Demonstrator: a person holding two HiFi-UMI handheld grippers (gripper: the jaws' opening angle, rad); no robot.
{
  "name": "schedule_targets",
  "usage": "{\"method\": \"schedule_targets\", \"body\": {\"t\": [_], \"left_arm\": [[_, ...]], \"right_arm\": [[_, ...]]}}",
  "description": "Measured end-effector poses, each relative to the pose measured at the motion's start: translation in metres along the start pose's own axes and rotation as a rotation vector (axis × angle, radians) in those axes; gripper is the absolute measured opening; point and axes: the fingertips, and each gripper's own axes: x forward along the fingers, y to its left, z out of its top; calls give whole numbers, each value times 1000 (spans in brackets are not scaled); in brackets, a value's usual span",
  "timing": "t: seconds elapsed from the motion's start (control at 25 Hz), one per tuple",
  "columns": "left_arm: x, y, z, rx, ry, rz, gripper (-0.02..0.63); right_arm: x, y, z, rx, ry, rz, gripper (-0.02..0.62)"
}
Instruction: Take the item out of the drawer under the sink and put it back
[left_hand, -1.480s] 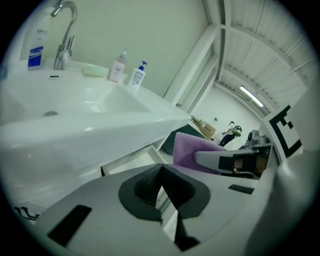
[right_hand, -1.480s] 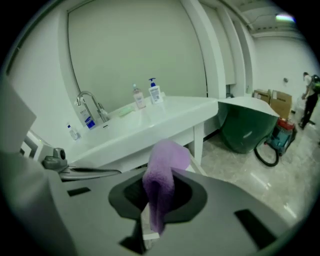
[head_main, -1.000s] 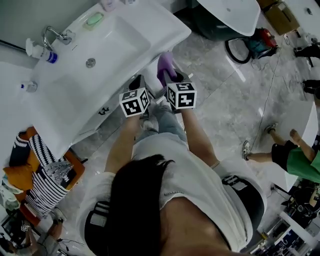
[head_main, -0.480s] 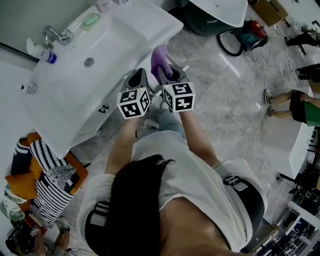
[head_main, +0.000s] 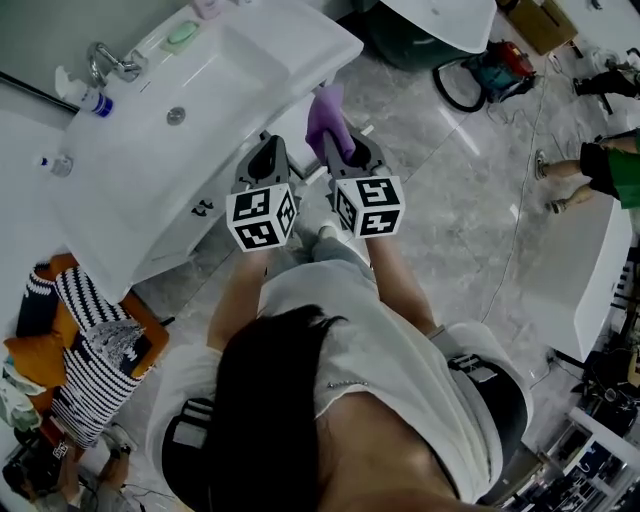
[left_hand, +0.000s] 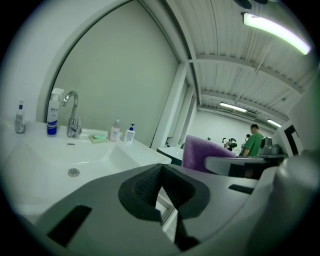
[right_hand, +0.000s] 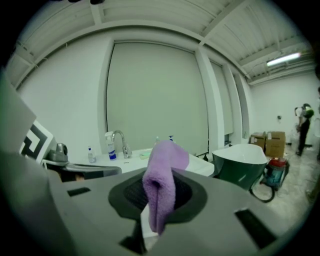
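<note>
The right gripper (head_main: 338, 145) is pinching the one purple cloth (right_hand: 161, 172) in narrow jaws, holding it up just off the front right corner of the sink (head_main: 300, 75). By my reading the take-out half is done. The left gripper (head_main: 268, 152) is hovering alongside, jaws together on nothing. Next comes the return: lowering the cloth under the sink's front edge and letting go. The count is two grippers, one tap (left_hand: 73, 115) and four bottles along the back edge.

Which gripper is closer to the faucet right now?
Left. The left gripper is by the sink front edge; the right gripper, holding the purple cloth, is on its far side from the faucet.
</note>
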Motion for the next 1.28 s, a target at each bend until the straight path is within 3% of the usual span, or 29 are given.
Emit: {"method": "schedule_targets", "body": {"t": [0.12, 0.24, 0.44, 1.08, 1.28], "left_arm": [[-7, -15, 12, 8, -19, -6, 2], [-14, -23, 17, 12, -33, 19, 2], [-19, -37, 23, -14, -78, -20, 2], [-19, -69, 18, 101, -78, -7, 2], [-20, -70, 17, 85, -78, 4, 2]], "right_arm": [[-14, -3, 17, 30, -55, 12, 55], [-23, -4, 25, 9, -73, 22, 55], [-32, 1, 30, -59, -93, 29, 55], [-44, -4, 22, -80, -90, 63, 55], [-44, -2, 17, -104, -79, 71, 55]]}}
